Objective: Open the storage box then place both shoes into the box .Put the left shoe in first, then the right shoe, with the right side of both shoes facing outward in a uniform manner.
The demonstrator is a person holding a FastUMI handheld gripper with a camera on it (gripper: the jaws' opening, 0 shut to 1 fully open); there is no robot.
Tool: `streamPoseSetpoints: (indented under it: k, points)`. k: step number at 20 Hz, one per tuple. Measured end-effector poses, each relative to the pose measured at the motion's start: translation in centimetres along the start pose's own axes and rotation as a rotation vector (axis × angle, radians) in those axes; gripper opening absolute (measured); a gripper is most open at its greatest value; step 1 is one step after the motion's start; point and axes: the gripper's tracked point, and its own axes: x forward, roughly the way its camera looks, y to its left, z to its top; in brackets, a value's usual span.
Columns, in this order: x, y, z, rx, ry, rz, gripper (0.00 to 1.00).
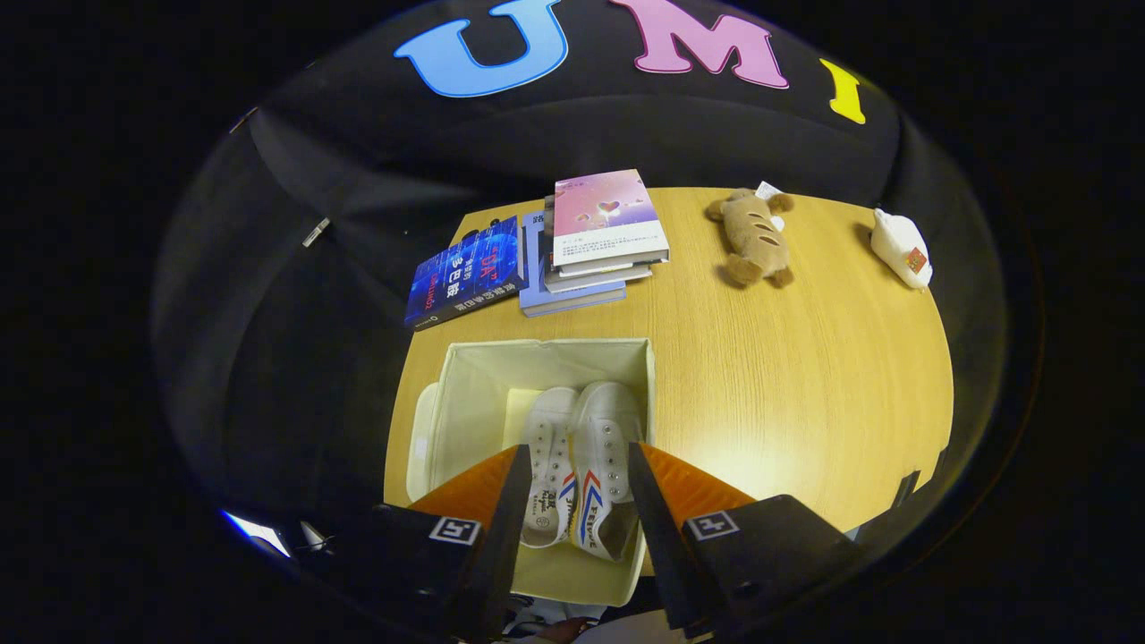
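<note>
An open cream fabric storage box (546,358) sits on the wooden table (805,385) near its front left corner. Two white canvas shoes lie side by side inside it, toes pointing away from me. The left one (547,447) and the right one (601,447) both show red and blue stripes near the heel. My gripper (577,447) hovers above the box with its fingers spread wide over the shoes. I see no finger pressing on either shoe. The heels are partly hidden behind the fingers.
The box's cream lid (420,438) lies against its left side. Beyond the box are a dark blue book (465,273) and a stack of books (595,237). A brown plush toy (756,237) and a white plush toy (902,248) lie at the far right.
</note>
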Motion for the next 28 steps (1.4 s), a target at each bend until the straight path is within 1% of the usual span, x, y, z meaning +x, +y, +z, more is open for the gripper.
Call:
streamPoseSetpoints:
  k: [2, 3, 6, 9, 11, 14, 18, 25, 28]
  points:
    - [-0.1, -0.2, -0.4, 0.006, 0.005, 0.004, 0.74]
    - [-0.2, -0.3, -0.5, 0.005, 0.009, 0.009, 0.85]
    - [-1.1, -0.4, -0.4, 0.01, -0.012, 0.044, 0.98]
    - [-2.6, -0.7, 0.4, 0.011, -0.088, 0.124, 0.99]
    - [-3.6, -2.5, 0.8, -0.026, -0.138, 0.131, 0.99]
    - [-5.4, -6.0, 1.3, -0.096, -0.207, 0.12, 0.99]
    - [-8.7, -12.2, 2.6, -0.164, -0.335, 0.086, 0.99]
    - [-14.4, -24.1, 5.3, -0.145, -0.501, 0.017, 0.98]
    - [-16.6, -28.2, 5.8, -0.137, -0.561, -0.005, 0.98]
